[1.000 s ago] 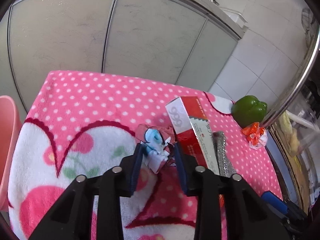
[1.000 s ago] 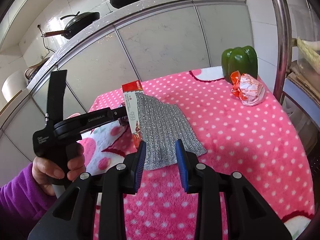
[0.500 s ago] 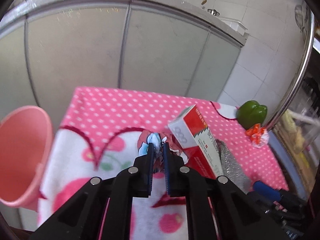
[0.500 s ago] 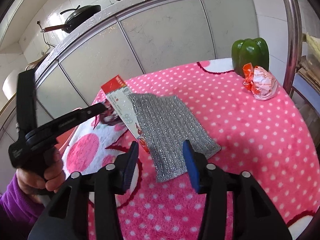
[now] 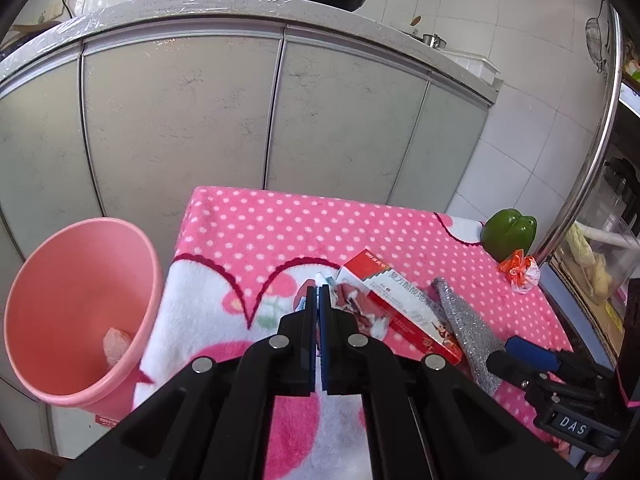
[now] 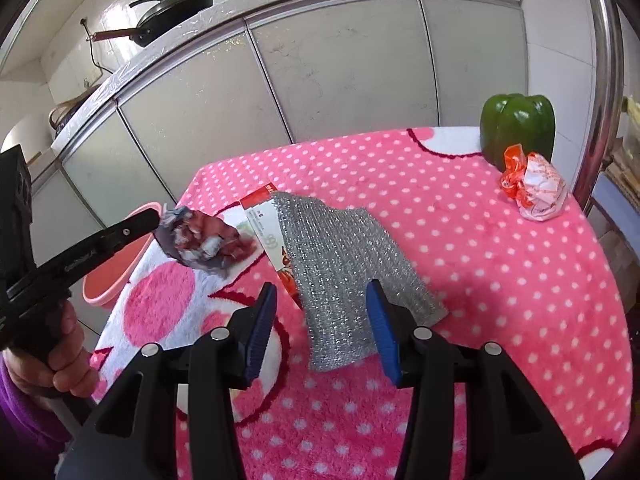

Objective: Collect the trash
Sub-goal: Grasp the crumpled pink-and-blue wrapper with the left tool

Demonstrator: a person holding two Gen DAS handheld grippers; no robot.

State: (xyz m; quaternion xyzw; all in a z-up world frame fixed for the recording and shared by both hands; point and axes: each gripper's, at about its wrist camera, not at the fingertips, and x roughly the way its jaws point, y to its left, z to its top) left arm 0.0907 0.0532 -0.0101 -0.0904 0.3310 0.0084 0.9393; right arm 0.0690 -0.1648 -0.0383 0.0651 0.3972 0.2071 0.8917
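Left gripper (image 5: 319, 300) clamps a crumpled wrapper (image 6: 204, 240) above the pink blanket (image 6: 500, 264), beside a "999" box (image 6: 266, 226). Right gripper (image 6: 322, 320) gapes empty. Only the left view shows "DAS" — and the pink bin (image 5: 80, 312).

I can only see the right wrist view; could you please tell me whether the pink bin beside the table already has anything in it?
Observer: Yes. The left wrist view looks into the pink bin, and one pale crumpled piece lies near its bottom.
Operator: Thank you. Are the pads of the left hand-held gripper really closed on the crumpled wrapper?
Observer: Yes. The left hand-held gripper has just been closing its jaws. They are now shut on the crumpled wrapper, and a blue-white scrap of it pokes out past the pads.
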